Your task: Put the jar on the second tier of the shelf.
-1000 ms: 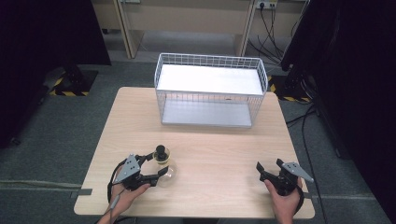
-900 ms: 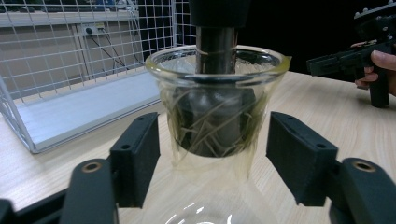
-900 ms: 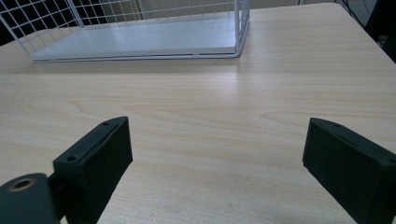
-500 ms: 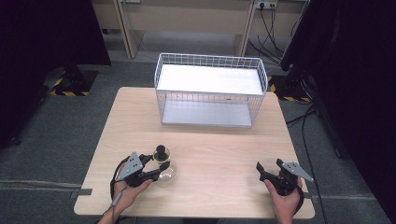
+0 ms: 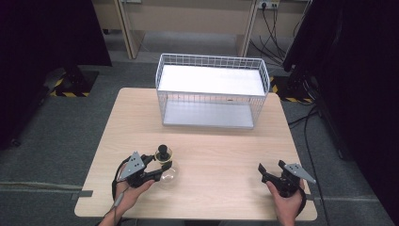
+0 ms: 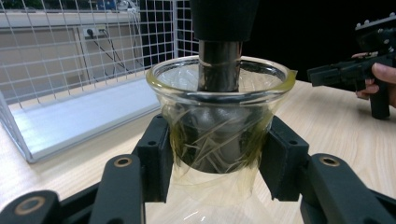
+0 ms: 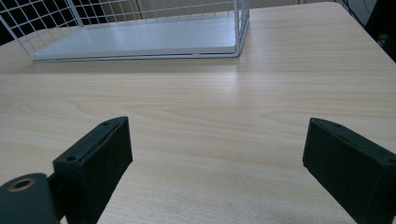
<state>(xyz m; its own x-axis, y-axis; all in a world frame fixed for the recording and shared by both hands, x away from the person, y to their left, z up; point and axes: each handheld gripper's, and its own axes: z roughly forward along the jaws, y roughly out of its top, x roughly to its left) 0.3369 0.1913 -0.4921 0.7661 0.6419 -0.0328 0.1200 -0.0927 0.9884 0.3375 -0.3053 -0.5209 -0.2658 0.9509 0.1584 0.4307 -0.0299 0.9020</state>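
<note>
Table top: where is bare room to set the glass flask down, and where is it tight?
Bare wood runs between the glass flask in the left gripper and the open right gripper, and along the strip in front of the wire basket. The table is tight only at its near left corner, around flask and hand.

Glass flask (image 6: pixel 218 135) bulb cut off by bottom edge in left gripper view; black stopper (image 6: pixel 223 18) top cropped.

No readable text, label, brand, number or sign anywhere: none on glass, basket, counter or tongs
</note>
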